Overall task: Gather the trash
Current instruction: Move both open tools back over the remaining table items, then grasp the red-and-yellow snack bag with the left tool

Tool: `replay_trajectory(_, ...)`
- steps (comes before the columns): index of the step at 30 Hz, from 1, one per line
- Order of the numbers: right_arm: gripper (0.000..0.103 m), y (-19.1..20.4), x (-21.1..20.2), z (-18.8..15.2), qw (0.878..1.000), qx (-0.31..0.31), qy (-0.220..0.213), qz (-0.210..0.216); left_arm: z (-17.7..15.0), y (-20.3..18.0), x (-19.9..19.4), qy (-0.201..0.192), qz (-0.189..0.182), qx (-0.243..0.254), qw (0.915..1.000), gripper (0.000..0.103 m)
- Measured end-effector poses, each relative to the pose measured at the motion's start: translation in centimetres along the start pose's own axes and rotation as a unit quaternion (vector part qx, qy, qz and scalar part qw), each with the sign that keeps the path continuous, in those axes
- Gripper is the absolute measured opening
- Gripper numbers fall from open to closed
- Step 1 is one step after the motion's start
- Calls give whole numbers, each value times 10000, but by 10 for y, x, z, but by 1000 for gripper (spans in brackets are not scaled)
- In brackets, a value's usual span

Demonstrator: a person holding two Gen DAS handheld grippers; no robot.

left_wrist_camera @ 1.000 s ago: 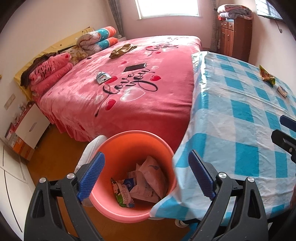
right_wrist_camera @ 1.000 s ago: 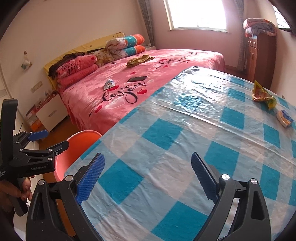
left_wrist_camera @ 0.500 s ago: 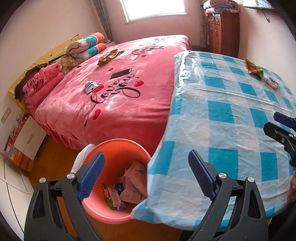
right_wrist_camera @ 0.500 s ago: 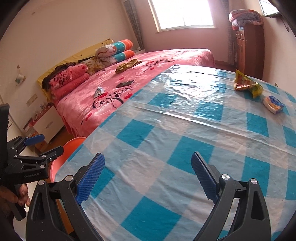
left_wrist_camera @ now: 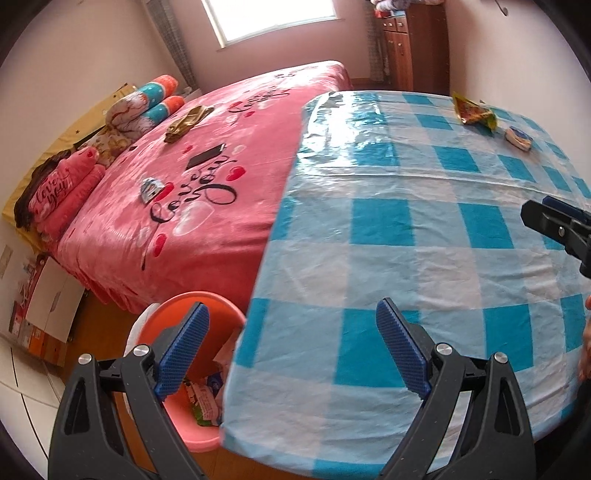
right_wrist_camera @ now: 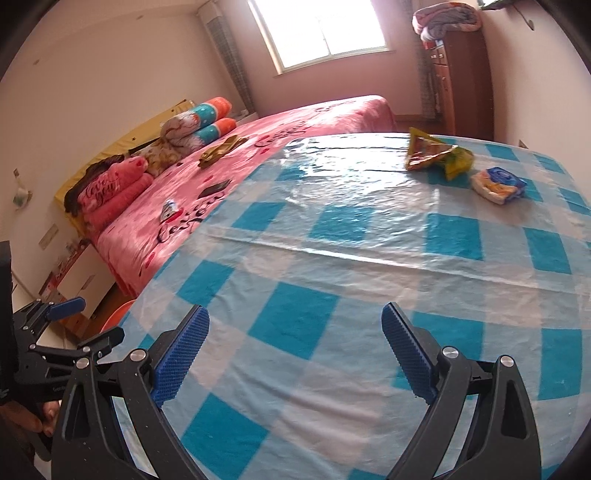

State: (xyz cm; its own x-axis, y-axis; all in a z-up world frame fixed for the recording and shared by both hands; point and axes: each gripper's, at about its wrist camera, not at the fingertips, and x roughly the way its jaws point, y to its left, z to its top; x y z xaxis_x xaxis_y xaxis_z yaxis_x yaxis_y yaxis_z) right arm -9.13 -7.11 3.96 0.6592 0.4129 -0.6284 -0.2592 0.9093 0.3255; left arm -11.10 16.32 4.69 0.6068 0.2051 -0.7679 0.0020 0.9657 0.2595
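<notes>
I've swung both wide, empty claws, left claw (left_wrist_camera: 292,347) and right claw (right_wrist_camera: 295,352), from the orange bin (left_wrist_camera: 177,413) over the checked tabletop (right_wrist_camera: 369,266); snack bag (right_wrist_camera: 436,153) and wrapper (right_wrist_camera: 498,184) lie far across, pink bed (left_wrist_camera: 207,184) beside

Daylight from the overexposed window (right_wrist_camera: 325,33) glares off the plastic tablecloth (right_wrist_camera: 343,173); fisheye edges bend and darken, with slight motion blur.

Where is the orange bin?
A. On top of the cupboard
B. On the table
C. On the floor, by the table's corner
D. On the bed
C: the bin stands on the floor below the table corner, next to the bed, with wrappers inside it.
</notes>
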Motion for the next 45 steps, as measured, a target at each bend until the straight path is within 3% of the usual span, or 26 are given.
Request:
replay_trajectory(11,93,-45,-13,7,9987,276,-239,-364,20,-44,6,-18,-370,151,9992,92)
replay_trajectory(19,93,-99,-23,13,9937,872,-406,-579,75,-84,11,-227,-992,34,9948,92)
replay_trajectory(28,93,-135,-35,11,9877,1374,-565,-480,179,-161,33,-478,-2129,-242,9756,92)
replay_trajectory(34,93,-150,-45,8,9855,1483,-660,-499,227,-221,75,-117,-2556,-710,9641,92)
replay_trajectory(36,93,-158,-46,5,9840,1586,-632,-511,236,-238,96,167,-2768,-1021,9554,89)
replay_trajectory(41,93,-175,-53,1,9803,1844,-626,-318,248,-256,129,443,-2934,-1716,9394,83)
replay_trajectory(45,93,-184,-60,-1,9768,2006,-714,-220,259,-270,138,328,-2682,-1717,9474,83)
